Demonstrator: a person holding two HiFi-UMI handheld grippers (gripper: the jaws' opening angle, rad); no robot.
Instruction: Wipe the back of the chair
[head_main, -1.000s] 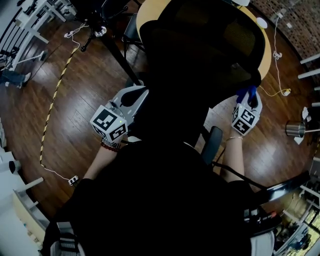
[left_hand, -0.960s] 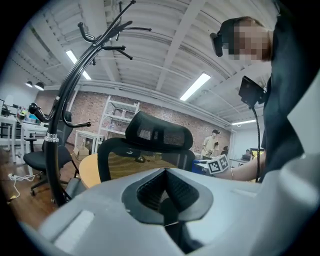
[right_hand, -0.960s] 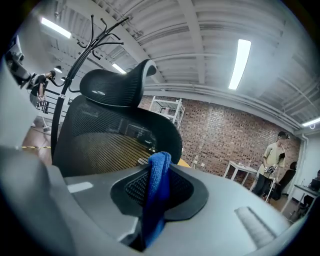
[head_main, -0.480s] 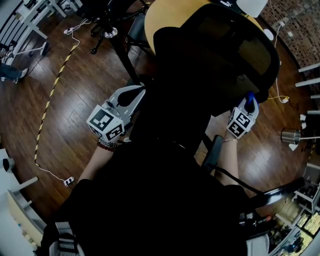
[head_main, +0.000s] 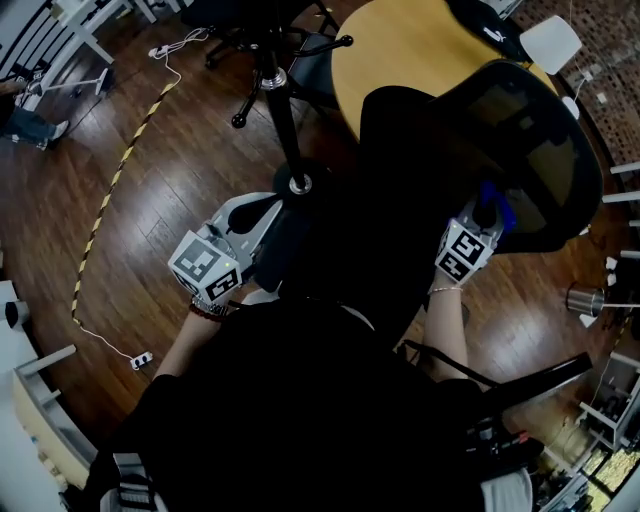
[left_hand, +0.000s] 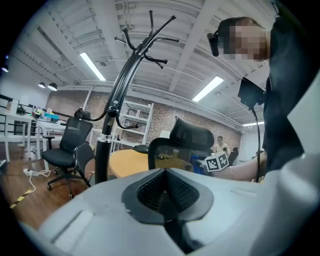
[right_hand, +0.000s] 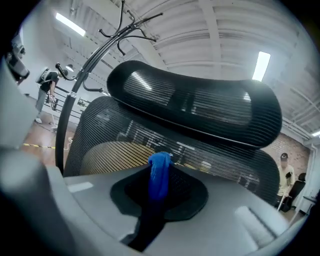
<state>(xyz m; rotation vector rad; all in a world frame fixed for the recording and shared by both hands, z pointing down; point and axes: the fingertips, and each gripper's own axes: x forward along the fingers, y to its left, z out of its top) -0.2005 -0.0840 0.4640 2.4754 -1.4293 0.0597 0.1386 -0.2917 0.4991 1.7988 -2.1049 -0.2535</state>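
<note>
The black mesh chair back fills the upper right of the head view. My right gripper is at its lower edge, shut on a blue cloth that touches the mesh. In the right gripper view the cloth sticks up from the shut jaws, close in front of the mesh back and below the headrest. My left gripper hangs to the left, away from the chair, and is shut on nothing. The left gripper view shows the chair further off.
A black coat stand rises just beyond the left gripper. A round wooden table is behind the chair. A yellow-black cord runs over the wood floor at the left, and a metal bin stands at the right. Other office chairs stand farther back.
The head view has swung, so the chair back now lies further right and the coat stand's base shows. The right gripper has stayed on the chair back with the cloth. The left gripper has barely moved.
</note>
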